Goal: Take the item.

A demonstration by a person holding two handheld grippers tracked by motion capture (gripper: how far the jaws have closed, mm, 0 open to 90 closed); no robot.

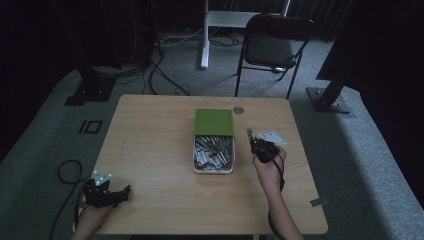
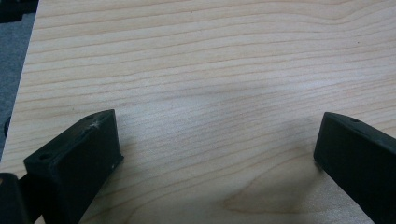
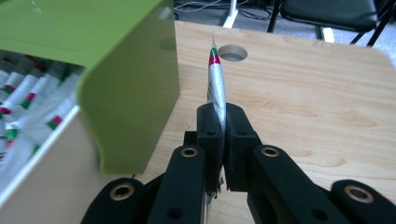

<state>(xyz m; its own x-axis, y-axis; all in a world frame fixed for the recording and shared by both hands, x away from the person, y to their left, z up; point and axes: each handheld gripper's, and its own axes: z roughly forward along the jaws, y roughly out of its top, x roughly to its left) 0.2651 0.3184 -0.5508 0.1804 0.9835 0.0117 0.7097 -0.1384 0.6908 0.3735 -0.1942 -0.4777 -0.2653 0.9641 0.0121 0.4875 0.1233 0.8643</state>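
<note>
**Right hand-held gripper clamped on a sachet beside the open box**

From the high view I see the light wooden table (image 1: 150, 150) carrying a white rectangular box (image 1: 214, 170) filled with slim silver sachets (image 1: 212, 151); its green lid (image 1: 214, 122) lies slid toward the far end, covering that part of the box. My right hand-held gripper (image 1: 251, 137) sits just to the right of the box, above the table, with the person's right hand (image 1: 270, 167) behind it. In the right gripper view its jaws are pressed together on a thin silver sachet with a red and green band (image 3: 216, 84), which stands on edge and points away past the fingertips; the green lid rises close at that view's left, and a round grommet hole (image 3: 233, 52) lies in the table beyond. A small white card (image 1: 272, 136) lies on the table just right of this gripper.

My left hand-held gripper (image 1: 125, 192) rests at the near left corner of the table, well apart from the box. In the left gripper view its jaws stand wide apart over bare wood, holding nothing.
</note>
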